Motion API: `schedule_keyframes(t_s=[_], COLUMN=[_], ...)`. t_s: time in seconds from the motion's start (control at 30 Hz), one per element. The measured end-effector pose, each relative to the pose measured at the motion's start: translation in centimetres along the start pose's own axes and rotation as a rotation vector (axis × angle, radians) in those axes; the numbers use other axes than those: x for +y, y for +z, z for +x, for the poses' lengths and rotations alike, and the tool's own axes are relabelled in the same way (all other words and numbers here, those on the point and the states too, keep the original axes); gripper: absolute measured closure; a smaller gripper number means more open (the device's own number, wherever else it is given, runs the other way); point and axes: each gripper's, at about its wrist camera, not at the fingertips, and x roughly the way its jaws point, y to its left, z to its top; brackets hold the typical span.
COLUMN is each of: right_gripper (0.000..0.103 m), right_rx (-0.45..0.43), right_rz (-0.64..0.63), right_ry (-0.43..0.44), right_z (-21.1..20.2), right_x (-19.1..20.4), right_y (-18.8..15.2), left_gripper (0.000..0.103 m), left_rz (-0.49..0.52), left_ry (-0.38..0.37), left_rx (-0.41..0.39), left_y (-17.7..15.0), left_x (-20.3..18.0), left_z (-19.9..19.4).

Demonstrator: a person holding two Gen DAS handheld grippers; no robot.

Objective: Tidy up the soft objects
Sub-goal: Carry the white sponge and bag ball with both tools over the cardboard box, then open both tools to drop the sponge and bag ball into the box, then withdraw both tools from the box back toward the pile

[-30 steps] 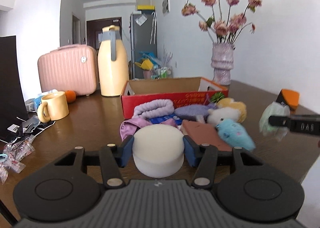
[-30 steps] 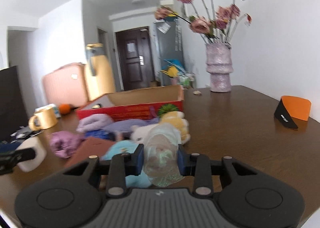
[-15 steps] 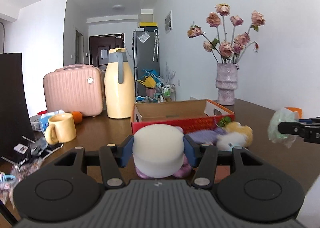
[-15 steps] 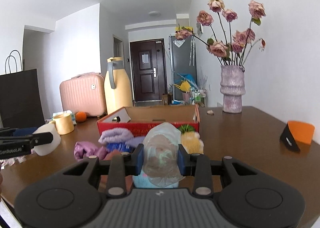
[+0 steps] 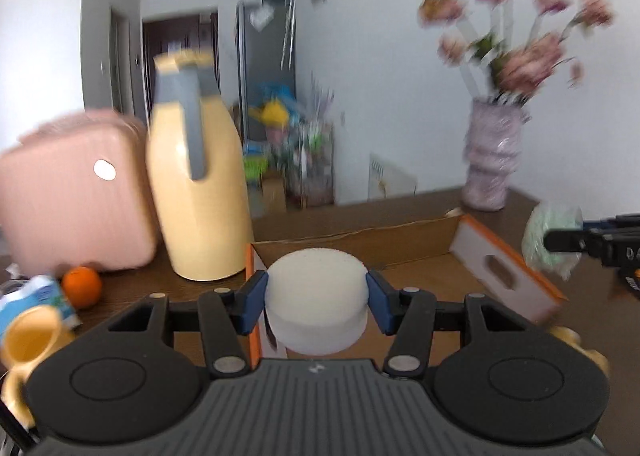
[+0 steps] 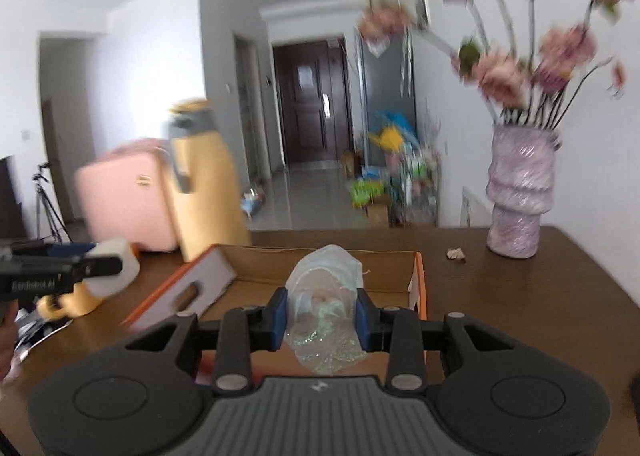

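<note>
Two claws hang over the open cardboard box (image 6: 320, 284) on the table (image 6: 520, 296) — the left gripper (image 5: 316, 298) clenches a white sponge (image 5: 316, 292), the right gripper (image 6: 320, 314) a crumpled, blurred bag (image 6: 324, 308), perhaps plastic.

Right tool (image 6: 320, 320) clamped on crinkled clear plastic bag (image 6: 326, 296), blue pads pressing both sides. Raised above open cardboard box (image 6: 418, 284) on brown counter (image 6: 520, 296). Left tool (image 6: 72, 264) at left edge, gripping white foam puck (image 6: 118, 272). Yellow mug (image 6: 72, 302) below it. Pink suitcase (image 6: 124, 204) and yellow jug (image 6: 208, 184) behind box, blurred. Purple vase (image 6: 520, 196) with pink flowers (image 6: 520, 56) at right. Crumpled scrap (image 6: 456, 254) near vase.
</note>
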Motion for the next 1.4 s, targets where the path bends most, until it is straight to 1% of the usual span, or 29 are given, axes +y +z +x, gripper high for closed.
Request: schedule_keyframes(t_s=[0.03,0.1,0.13,0.2,0.23,0.27,0.37,0.43,0.47,0.5,0.53,0.57,0.63,0.73,0.83,0.9,0.97,1.13,1.23,1.33,1.4], right_gripper=[0.069,0.069,0.069,0.069,0.069,0.069,0.067,0.058,0.052,0.039,0.033,0.032,0.026,0.023,0.023,0.022,0.018,0.016,0.014,0.013,0.013], right_rx=[0.038,0.124,0.177,0.268,0.309,0.344,0.394,0.417,0.42,0.418,0.41,0.403,0.383,0.337,0.288,0.254,0.212,0.128,0.066,-0.027,-0.081], right_rz=[0.01,0.009,0.004,-0.02,-0.037,-0.067,-0.157,-0.185,-0.192,-0.199,-0.212,-0.22,-0.221,-0.216,-0.204,-0.193,-0.178,-0.178,-0.162,-0.144,-0.149], right_ry=[-0.014,-0.043,-0.07,-0.087,-0.109,-0.149,-0.194,-0.208,-0.222,-0.235,-0.239,-0.229,-0.221,-0.2,-0.197,-0.182,-0.171,-0.149,-0.135,-0.114,-0.115], right_z=[2.8,8.3,11.3,15.9,17.5,19.4,22.6,23.9,24.3,24.5,24.5,24.5,23.7,21.4,18.5,16.3,12.9,4.9,0.0,-4.5,-7.3], right_x=[-0.8,-2.0,-2.4,-2.9,-2.9,-2.7,-2.0,-1.8,-1.7,-1.6,-1.6,-1.6,-1.6,-1.5,-1.8,-2.2,-2.3,-1.8,-1.3,-0.4,0.4], right_y=[1.1,2.7,3.3,3.8,3.7,3.6,2.9,2.5,2.4,2.4,2.4,2.5,2.9,3.9,5.2,6.2,6.9,7.2,6.0,3.2,0.7], left_gripper=[0.049,0.048,0.048,0.048,0.048,0.047,0.044,0.035,0.033,0.032,0.029,0.028,0.027,0.025,0.023,0.02,0.018,0.012,0.01,0.008,0.004], left_rz=[0.0,0.0,0.009,0.014,0.03,0.033,0.071,0.073,0.061,0.046,0.034,0.03,0.034,0.017,0.013,0.009,0.005,0.01,-0.012,-0.057,-0.046], left_ry=[-0.005,0.02,0.031,0.065,0.071,0.083,0.112,0.115,0.117,0.112,0.108,0.109,0.107,0.114,0.126,0.123,0.118,0.121,0.148,0.185,0.209], left_rx=[0.037,0.102,0.132,0.193,0.223,0.245,0.309,0.341,0.352,0.362,0.375,0.377,0.371,0.365,0.352,0.324,0.282,0.169,0.078,-0.015,-0.085], left_y=[0.9,2.3,2.6,3.0,2.9,2.8,2.1,2.1,2.0,2.0,2.0,2.0,2.1,2.5,3.3,4.2,5.1,6.8,6.3,4.0,1.8], left_x=[0.2,0.5,0.6,0.7,0.7,0.7,0.5,0.6,0.9,1.1,1.2,1.3,1.3,1.4,1.5,1.5,1.3,0.2,-0.3,-0.5,-1.1], left_z=[2.4,7.5,9.7,13.8,15.7,17.0,20.4,21.9,22.4,22.9,23.2,23.3,23.3,22.5,20.5,18.1,15.1,6.8,1.7,-3.7,-7.0])
